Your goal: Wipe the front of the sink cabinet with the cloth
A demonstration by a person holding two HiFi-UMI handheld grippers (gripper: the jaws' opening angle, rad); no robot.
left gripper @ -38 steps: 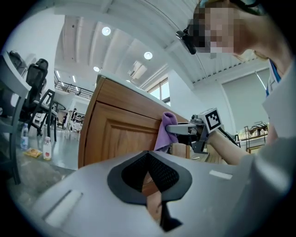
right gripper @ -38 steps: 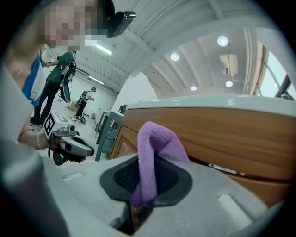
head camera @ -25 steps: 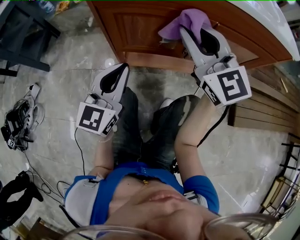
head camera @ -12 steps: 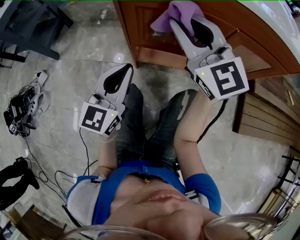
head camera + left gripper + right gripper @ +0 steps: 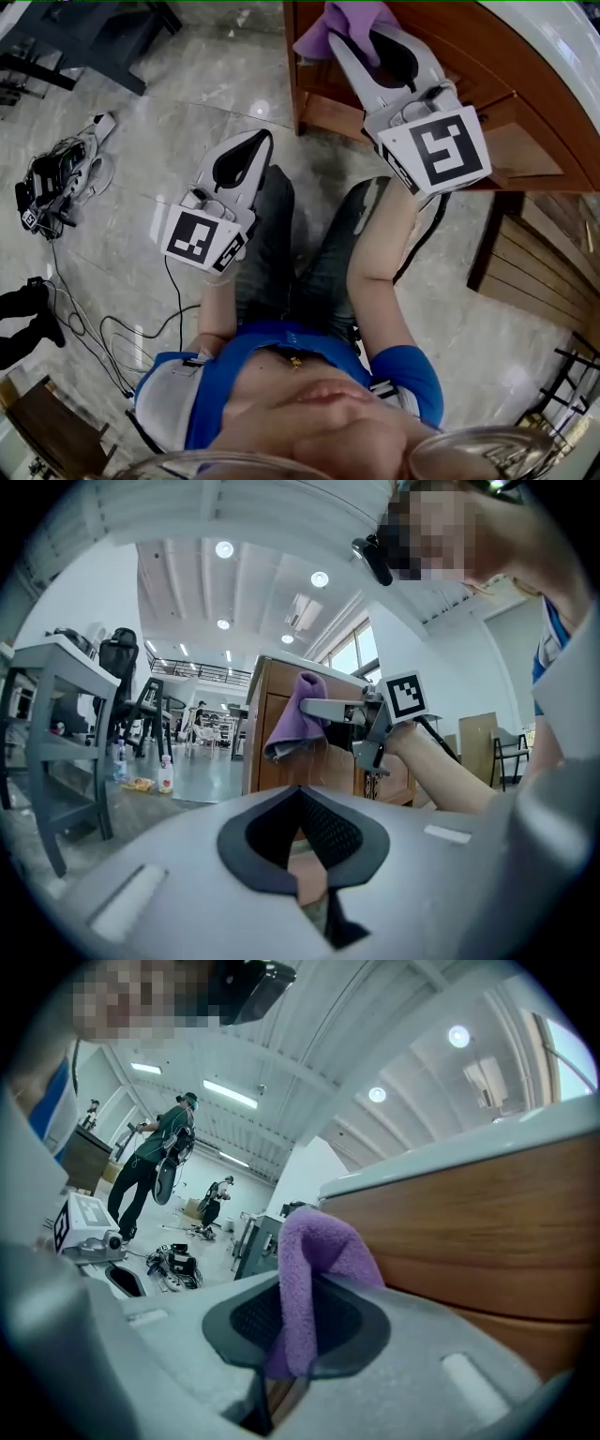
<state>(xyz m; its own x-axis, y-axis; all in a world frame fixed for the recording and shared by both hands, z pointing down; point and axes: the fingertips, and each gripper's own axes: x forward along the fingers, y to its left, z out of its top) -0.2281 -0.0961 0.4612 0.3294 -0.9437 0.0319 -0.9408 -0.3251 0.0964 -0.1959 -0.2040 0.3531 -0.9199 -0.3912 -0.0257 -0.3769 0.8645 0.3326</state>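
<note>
The right hand-held gripper [image 5: 292, 1309] pinches a fuzzy purple cloth [image 5: 323, 1246] just beside the smooth wooden cabinet front [image 5: 487, 1232]; its own view shows the grip best. The head view shows the left hand-held gripper [image 5: 251, 142], jaws pressed together and empty, above the glossy marbled floor [image 5: 169, 94].

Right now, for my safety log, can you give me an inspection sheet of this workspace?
Surface: wooden cabinet front, no marks made out; tiled floor below.
Job's things: purple cloth held at the cabinet front near its corner; contact not certain.
Clutter: spare gripper device lying on the floor; bottles standing on the floor farther off.
Grippers: right gripper shut on the cloth; left gripper shut, empty, held off the cabinet.
Cables: loose cable looping over the floor at the person's left.
Surroundings: dark table; a person standing in the background.
</note>
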